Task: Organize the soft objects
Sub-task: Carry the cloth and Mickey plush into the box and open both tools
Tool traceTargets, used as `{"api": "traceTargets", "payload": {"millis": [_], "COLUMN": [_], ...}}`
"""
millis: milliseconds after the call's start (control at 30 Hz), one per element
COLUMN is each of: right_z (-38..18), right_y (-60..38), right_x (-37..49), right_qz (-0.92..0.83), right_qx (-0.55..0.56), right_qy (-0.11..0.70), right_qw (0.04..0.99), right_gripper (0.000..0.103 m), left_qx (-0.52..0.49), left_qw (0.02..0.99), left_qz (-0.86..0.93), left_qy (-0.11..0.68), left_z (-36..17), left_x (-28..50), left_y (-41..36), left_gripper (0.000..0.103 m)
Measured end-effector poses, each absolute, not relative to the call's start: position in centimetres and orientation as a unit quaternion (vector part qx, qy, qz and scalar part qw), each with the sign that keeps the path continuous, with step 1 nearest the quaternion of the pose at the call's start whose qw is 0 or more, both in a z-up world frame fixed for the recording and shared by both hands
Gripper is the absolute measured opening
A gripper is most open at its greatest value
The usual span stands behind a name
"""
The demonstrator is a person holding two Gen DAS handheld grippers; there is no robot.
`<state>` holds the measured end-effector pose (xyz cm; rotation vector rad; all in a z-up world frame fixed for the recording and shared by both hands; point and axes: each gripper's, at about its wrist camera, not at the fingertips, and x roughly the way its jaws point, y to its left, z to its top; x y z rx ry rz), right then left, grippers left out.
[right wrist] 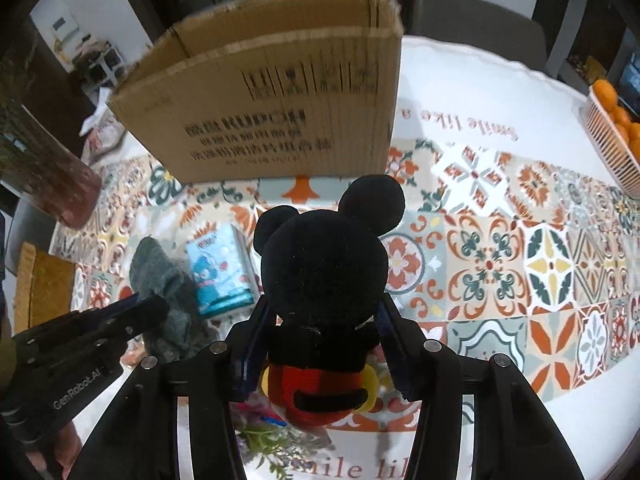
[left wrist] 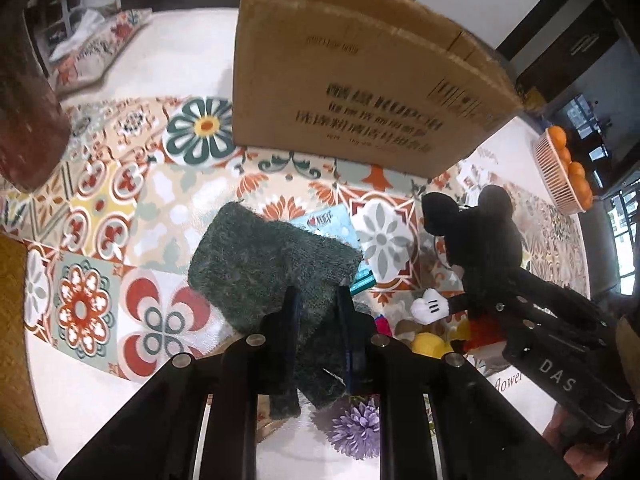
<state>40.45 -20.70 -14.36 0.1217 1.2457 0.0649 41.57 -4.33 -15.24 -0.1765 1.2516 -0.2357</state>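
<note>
My black fingers (left wrist: 289, 320) pinch a dark green scouring pad (left wrist: 272, 264); my other pair hold a black Mickey plush (right wrist: 324, 272) with red shorts, above an orange, green and yellow floral-tile tablecloth (right wrist: 500, 264); brown cardboard box (right wrist: 280, 112).

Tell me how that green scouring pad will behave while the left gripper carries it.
Probably floppy: the scouring pad bends and droops beyond the left gripper. Likely light, since a pinch at one end holds it up. Its rough fibres make slipping unlikely.

The left claw (left wrist: 316, 312) is closed on a dark green scouring pad (left wrist: 272, 264), lifted above the patterned surface (left wrist: 100, 216). A cardboard box (left wrist: 352, 88) stands behind. At the right, the right claw (left wrist: 508, 292) grips a black mouse plush (left wrist: 480, 240).
</note>
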Motion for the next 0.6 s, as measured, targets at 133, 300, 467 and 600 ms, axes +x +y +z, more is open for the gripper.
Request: {"api": "traceTargets", "payload": {"millis": [133,300,467,600], "right_z": [-12.5,-10.7,-8.5,-6.8], "right_y": [-20.8,-20.8,-20.9,-21.0], "right_x": [39.6,38.8,37.8,37.3], "right_qz": [0.029,0.034,0.041,0.045], "right_qx": [0.064,0.077,0.087,0.094], "right_qy": [0.561,0.536,0.51,0.488], "right_qw": [0.825,0.84,0.855,0.866], "right_gripper": [0.052,0.052,0.052,0.052], "left_qx": [-0.073,-0.063,-0.058,-0.055], "left_qw": [0.816,0.836,0.853,0.863], "left_qz": [-0.115,-0.127,-0.139,-0.146], "left_qy": [0.562,0.53,0.5,0.48], "left_z": [-13.6,-11.1,-8.6,-6.8], "left_x": [40.8,40.1,39.5,39.3], "left_y": [-4.5,-4.3,-4.4,-4.5], "left_gripper": [0.019,0.019,0.019,0.019]}}
